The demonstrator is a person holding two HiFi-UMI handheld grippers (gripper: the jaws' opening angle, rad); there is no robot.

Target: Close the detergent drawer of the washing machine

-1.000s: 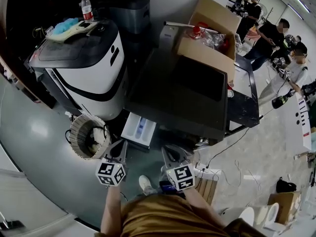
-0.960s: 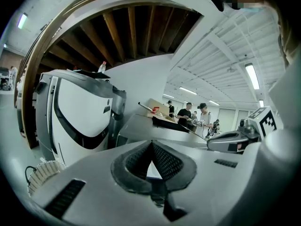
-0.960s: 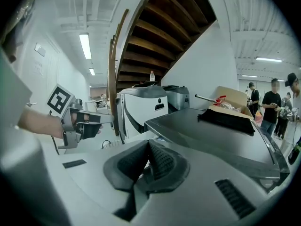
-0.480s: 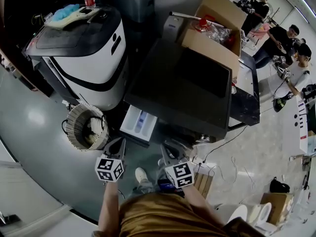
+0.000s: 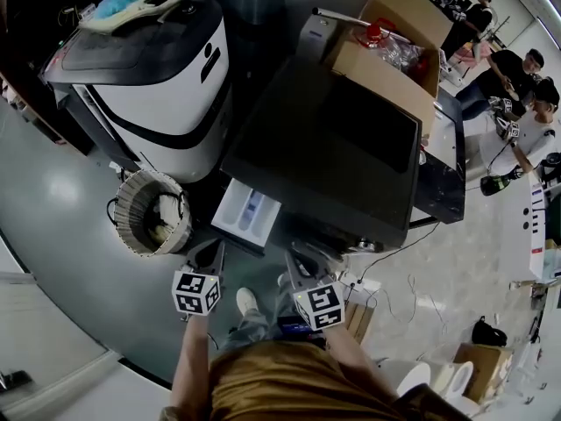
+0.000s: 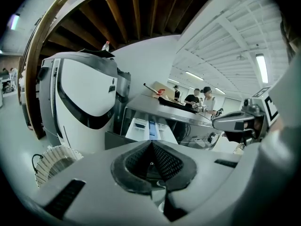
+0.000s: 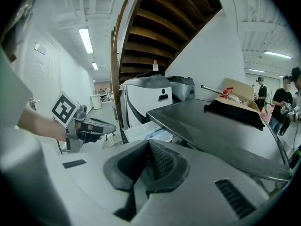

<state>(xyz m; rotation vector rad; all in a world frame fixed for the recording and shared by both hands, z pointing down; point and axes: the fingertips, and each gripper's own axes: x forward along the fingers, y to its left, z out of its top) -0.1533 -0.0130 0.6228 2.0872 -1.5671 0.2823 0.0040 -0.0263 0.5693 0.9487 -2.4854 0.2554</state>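
Below the washer's (image 5: 333, 147) dark top, at its front left corner, the drawer (image 5: 248, 217) stands pulled well out, white, with a blue compartment showing. Both tools hang short of it. The left hand-held gripper (image 5: 212, 257) is just before the drawer's front edge, and the right hand-held gripper (image 5: 296, 266) is off to the drawer's right, beneath the washer's front. Each has its jaws clenched together on nothing, pads meeting in its own view. That suits the job, since a push needs no grasp.

I would judge the left one the better placed. Bring its closed tip flat against the middle of the drawer's front face, not a corner, so the drawer does not skew in its slot. Press straight along the line of travel, level, until the face sits flush with the panel. Keep the tip off the open compartments. The basket (image 5: 153, 213) to the left looks near enough to brush, so keep that arm tucked in.
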